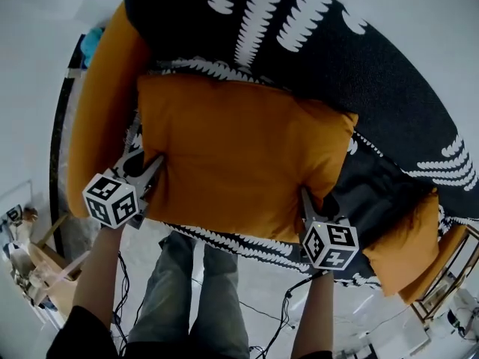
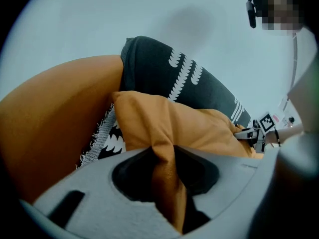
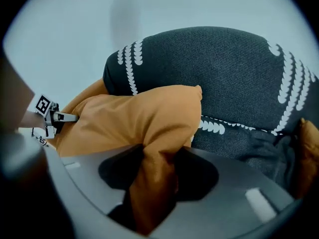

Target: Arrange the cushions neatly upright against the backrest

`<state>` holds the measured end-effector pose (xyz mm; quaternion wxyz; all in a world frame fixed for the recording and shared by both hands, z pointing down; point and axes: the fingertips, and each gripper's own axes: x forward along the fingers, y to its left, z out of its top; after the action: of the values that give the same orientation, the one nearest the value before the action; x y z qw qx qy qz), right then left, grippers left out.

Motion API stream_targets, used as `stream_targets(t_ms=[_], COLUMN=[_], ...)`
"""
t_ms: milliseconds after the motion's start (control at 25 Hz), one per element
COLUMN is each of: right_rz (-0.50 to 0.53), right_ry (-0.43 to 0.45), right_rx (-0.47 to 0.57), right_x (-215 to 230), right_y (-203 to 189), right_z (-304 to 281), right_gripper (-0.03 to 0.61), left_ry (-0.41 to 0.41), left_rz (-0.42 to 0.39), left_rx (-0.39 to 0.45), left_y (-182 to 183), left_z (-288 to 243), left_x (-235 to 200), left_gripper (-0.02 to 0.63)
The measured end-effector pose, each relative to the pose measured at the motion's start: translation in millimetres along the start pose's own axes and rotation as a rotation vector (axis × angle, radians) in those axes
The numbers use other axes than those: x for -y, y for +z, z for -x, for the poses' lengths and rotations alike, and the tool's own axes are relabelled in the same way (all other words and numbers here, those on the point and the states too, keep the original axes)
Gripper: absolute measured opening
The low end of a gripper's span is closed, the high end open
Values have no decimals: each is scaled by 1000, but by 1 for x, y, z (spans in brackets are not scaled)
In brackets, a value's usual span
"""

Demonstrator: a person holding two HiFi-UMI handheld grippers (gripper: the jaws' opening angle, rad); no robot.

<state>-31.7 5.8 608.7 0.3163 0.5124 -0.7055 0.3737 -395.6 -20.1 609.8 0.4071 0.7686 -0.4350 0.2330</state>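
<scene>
A large orange cushion lies on the seat of a dark sofa with white leaf print, its far edge at the backrest. My left gripper is shut on the cushion's near left corner; a fold of orange fabric is pinched between its jaws. At the near right corner my right gripper is likewise shut on a bunched fold of the cushion. Each gripper view shows the other gripper across the cushion: the right one and the left one.
An orange armrest rises at the sofa's left end. A second orange cushion lies at the right end of the seat. The person's legs stand at the sofa's front edge. Cables run over the floor, with clutter at both lower corners.
</scene>
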Motion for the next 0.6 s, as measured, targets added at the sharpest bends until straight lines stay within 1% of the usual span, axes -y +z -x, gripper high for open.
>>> stream_targets(t_ms=[200, 320, 440, 600], right_rz=[52, 67, 60, 33], right_ry=[-49, -71, -87, -115], right_rx=[12, 34, 65, 129], right_x=[-10, -17, -26, -36], right_y=[8, 9, 9, 16], right_z=[18, 31, 48, 69], right_gripper=[191, 181, 179, 179], left_ry=[-7, -10, -7, -5], left_rz=[-36, -48, -82, -152], left_rx=[18, 33, 56, 101], left_y=[6, 6, 14, 39], left_z=[16, 27, 42, 60], left_x=[10, 15, 20, 28], left_gripper=[78, 67, 64, 64])
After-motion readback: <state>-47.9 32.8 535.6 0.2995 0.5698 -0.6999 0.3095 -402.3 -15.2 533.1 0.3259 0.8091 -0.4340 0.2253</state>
